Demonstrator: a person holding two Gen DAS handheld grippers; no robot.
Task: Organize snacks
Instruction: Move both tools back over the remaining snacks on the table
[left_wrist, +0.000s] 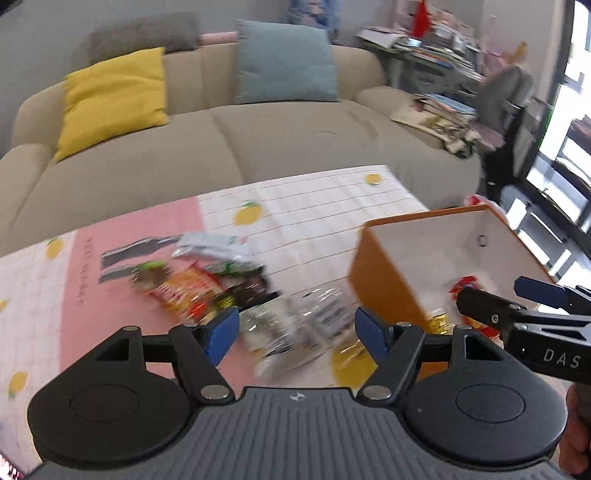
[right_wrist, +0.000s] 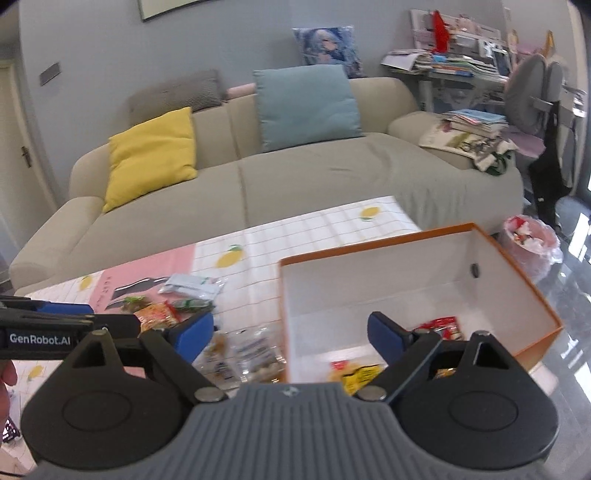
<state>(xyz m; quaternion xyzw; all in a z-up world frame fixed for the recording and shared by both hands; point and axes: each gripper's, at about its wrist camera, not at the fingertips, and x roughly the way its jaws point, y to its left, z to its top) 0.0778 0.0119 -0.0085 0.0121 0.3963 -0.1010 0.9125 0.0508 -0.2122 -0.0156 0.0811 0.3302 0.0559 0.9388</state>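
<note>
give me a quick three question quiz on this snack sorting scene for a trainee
1. True or false: the orange box already has snack packets in it.
2. Where do the loose snacks lie? A) on the sofa B) on the lemon-print tablecloth C) on the floor
3. Fill in: both the left gripper and the right gripper have their jaws ____, with nothing between them.

Key: 1 true; 2 B; 3 open
</note>
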